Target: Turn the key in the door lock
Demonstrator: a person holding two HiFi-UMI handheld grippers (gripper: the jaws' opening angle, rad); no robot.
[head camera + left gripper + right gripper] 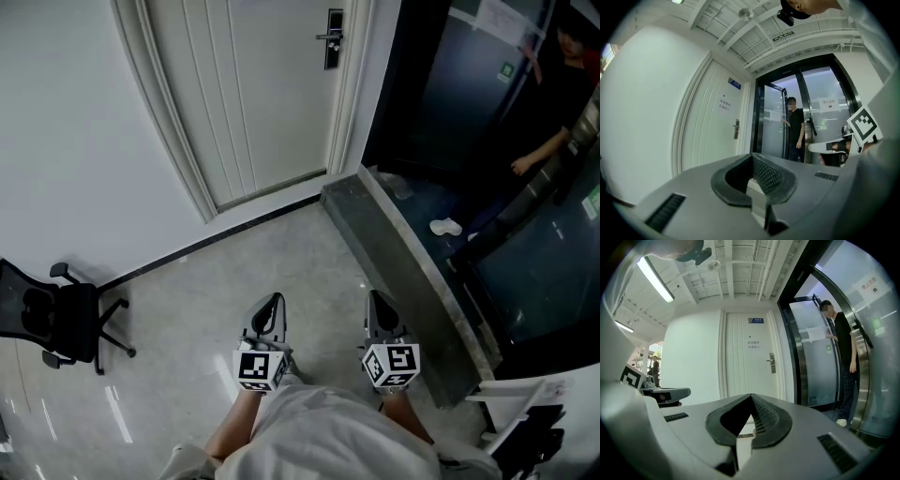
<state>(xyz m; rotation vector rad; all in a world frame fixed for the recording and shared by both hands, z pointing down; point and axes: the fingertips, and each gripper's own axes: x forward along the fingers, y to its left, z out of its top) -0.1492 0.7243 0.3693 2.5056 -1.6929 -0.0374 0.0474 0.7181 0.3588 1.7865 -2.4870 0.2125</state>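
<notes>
Head view only: office chair (61, 323) | left hand-held gripper (752, 157) closed, empty | right hand-held gripper (751, 397) closed, empty

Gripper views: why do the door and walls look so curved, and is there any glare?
Left gripper view: the wide lens bows the white door, corners black. Right gripper view: same bowing, ceiling light glares. Head view: floor shows streaky reflections.

The door (253, 94) is standing well ahead of the left gripper (272, 302) and right gripper (378, 300), its lock (333, 37) sitting almost straight ahead. A chair (66, 323) is standing far left; a person (553, 141) is standing ahead-right, beyond the ledge (403, 253).
</notes>
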